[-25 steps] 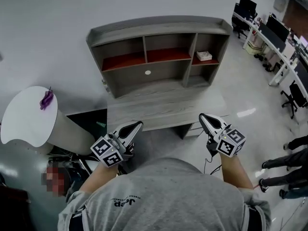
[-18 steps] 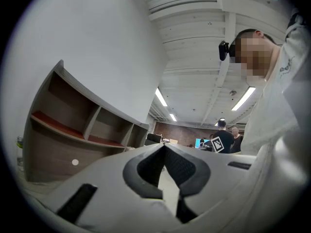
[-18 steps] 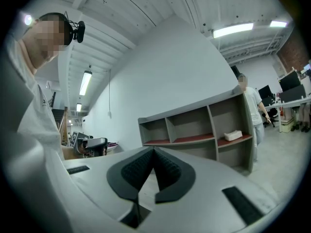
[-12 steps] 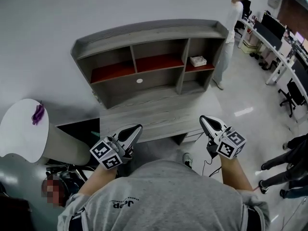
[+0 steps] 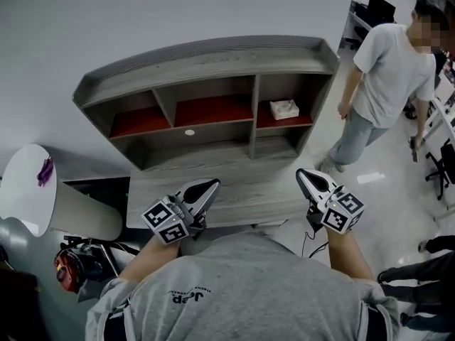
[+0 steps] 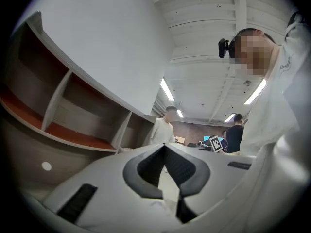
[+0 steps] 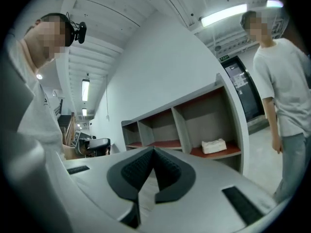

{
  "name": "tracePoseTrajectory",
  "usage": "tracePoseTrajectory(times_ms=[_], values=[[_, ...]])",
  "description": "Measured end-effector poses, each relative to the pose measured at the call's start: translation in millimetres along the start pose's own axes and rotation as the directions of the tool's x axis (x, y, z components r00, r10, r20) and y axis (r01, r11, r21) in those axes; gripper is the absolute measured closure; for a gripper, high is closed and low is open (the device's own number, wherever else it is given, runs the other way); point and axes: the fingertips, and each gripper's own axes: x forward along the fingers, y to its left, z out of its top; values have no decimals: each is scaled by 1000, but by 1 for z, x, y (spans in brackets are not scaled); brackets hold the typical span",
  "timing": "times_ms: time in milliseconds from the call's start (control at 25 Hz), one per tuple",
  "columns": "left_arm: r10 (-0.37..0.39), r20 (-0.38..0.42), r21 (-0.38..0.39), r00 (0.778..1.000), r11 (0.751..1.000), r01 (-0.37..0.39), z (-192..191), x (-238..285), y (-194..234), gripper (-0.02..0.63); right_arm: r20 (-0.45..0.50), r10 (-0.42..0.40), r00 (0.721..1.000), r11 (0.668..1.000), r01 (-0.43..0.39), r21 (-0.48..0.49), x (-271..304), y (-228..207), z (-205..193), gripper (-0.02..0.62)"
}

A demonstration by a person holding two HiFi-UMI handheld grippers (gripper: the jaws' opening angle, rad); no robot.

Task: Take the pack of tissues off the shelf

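Observation:
A white pack of tissues [image 5: 284, 109] lies on the red board in the right compartment of the grey wooden shelf unit [image 5: 206, 55]; the right gripper view shows the pack [image 7: 214, 145] too. My left gripper [image 5: 207, 187] is shut and empty, over the near edge of the desk top [image 5: 213, 183]. My right gripper [image 5: 307, 179] is also shut and empty, at the desk's right corner, well short of the pack. In the left gripper view the shut left gripper [image 6: 165, 149] points past the shelf's compartments.
A person in a white shirt [image 5: 387, 69] stands right beside the shelf's right end. A round white table [image 5: 21, 183] stands at the left. Office desks with monitors [image 5: 373, 9] lie behind the person.
The shelf and desk have come nearer and shifted left in the head view. A person has walked in to the shelf's right end. Both grippers stayed shut.

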Motion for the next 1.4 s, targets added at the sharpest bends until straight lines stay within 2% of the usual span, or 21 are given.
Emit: tracePoseTrajectory(times_ms=[200,360,600,880,1000,1120,1240,1320,1400], values=[[4,-17,37,1000,999,-4,-7,105,6,588,-19,34,999,999,-34,-1,-6,-81,20,575],[33,-57,81,998,996,-28,-16,166,20,589,-26,62,998,998,-61,13,-7,-125,22,575],[108,-154,178,982,981,-80,-31,232,47,589,-23,73,997,997,-73,12,-1,-160,20,575],[155,-243,283,958,956,-83,-48,297,86,588,-4,43,999,999,-43,26,14,-181,13,575],[169,-317,356,933,933,-48,-67,323,104,584,-10,22,1000,999,-21,36,12,-187,5,575],[185,-396,446,899,895,13,-88,347,120,488,-24,-11,1000,998,13,56,6,-197,-7,575],[242,-478,532,845,845,59,-106,366,139,409,-37,-44,998,996,47,77,1,-205,-14,575],[295,-522,592,800,801,92,-119,375,151,407,-45,-62,997,994,66,86,-4,-208,-17,575],[332,-563,628,757,767,131,-133,381,159,407,-49,-76,996,992,80,95,-8,-211,-20,575]])
